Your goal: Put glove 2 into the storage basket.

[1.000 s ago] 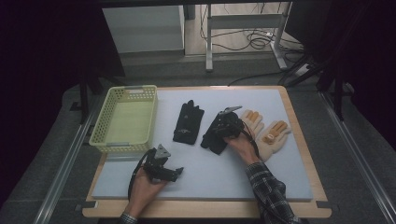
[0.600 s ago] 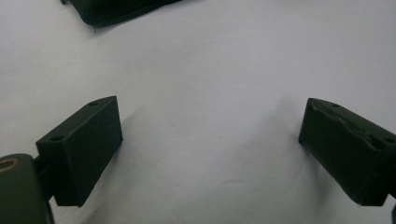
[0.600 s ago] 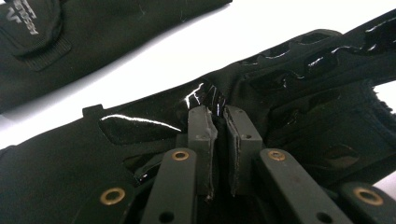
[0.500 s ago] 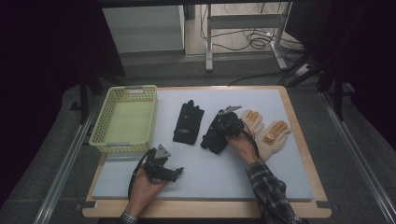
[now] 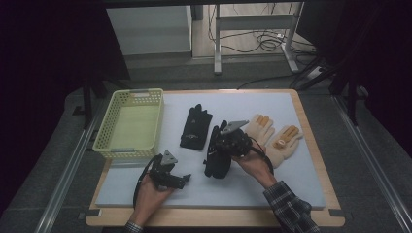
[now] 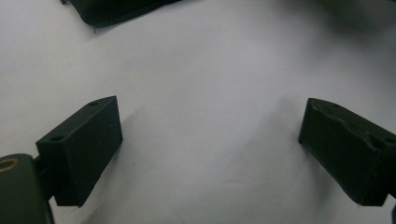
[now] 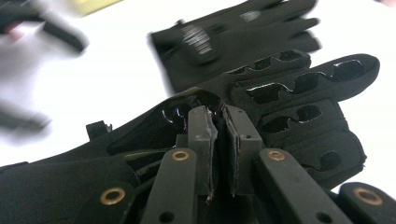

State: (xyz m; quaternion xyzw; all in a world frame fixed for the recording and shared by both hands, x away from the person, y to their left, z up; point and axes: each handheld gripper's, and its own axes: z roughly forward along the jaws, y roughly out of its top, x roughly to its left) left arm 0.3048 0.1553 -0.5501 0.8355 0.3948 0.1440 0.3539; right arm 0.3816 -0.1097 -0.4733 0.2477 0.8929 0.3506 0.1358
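Note:
A black glove [image 5: 217, 162] with glossy palm patches [image 7: 299, 93] hangs from my right gripper [image 5: 221, 147], just above the white mat [image 5: 291, 184]. In the right gripper view the jaws [image 7: 219, 133] have just closed and pinch the glove's fabric at the palm. A second black glove [image 5: 195, 127] lies flat on the mat farther back, and it is seen again [image 7: 233, 37] beyond the held one. My left gripper [image 5: 180, 179] rests near the front of the mat, its jaws [image 6: 210, 140] wide open over bare mat.
A yellow perforated basket [image 5: 104, 141] stands at the mat's left end. Two tan gloves [image 5: 261, 127] [image 5: 285, 142] lie right of the right hand. A wooden board rim [image 5: 311, 131] frames the mat. A black glove edge [image 6: 116, 9] lies ahead of the left jaws.
The right gripper has risen and drawn toward the person with the black glove in it. That glove now hangs off the mat. The left gripper has stayed put.

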